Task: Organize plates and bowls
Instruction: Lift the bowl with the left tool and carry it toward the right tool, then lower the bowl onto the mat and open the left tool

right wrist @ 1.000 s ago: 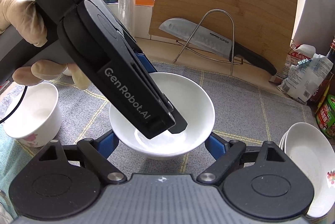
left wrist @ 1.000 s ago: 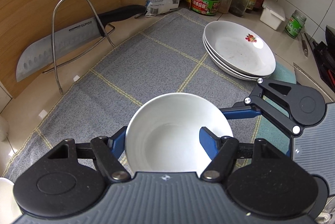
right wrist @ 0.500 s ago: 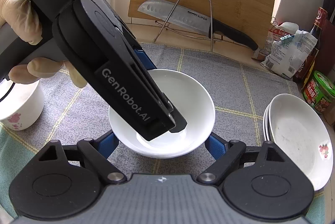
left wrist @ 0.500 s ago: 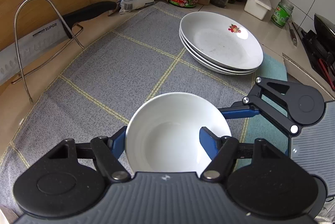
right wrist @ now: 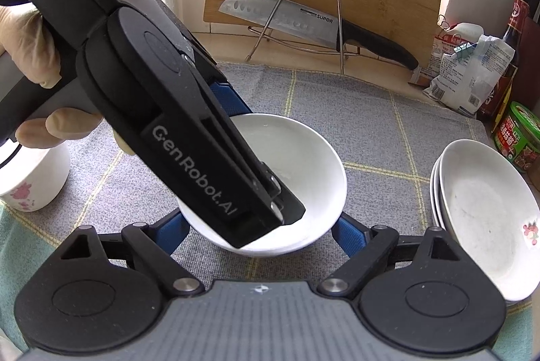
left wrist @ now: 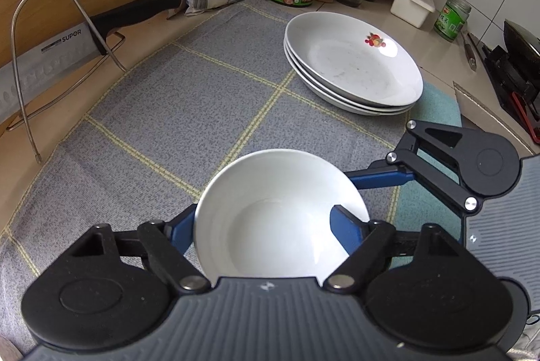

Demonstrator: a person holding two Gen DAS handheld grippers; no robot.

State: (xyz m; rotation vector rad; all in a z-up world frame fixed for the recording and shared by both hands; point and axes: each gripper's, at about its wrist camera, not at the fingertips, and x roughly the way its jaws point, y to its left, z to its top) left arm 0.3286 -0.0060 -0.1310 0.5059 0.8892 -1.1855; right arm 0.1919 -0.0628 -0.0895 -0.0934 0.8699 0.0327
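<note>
Bowl [left wrist: 280, 212]: white, sits on the grey cloth [left wrist: 189, 104] over the desk, about 6 o'clock in my left view. Reads as set down, not carried.
Why here: my guess, staging it clear of the plates so it can be sorted with the other bowl.
Plate stack [left wrist: 354, 70]: three deep plates nested at 1 o'clock of the bowl, apart from it. Looks already organized.
Floral cup-bowl [right wrist: 32, 178]: at 9 o'clock in my right view, not yet grouped.
Left tongs [left wrist: 270, 226]: jaws have just been opening; one finger inside the bowl, one outside its wall, so the rim sits between them. I can't tell whether the pads are off the wall.
Right tongs [right wrist: 256, 236]: jaws have just been opening too, now near full width, straddling the bowl's near side with visible gaps. Nothing held.
Knife [right wrist: 303, 20]: on the wire rack at 12 o'clock, out of play.
</note>
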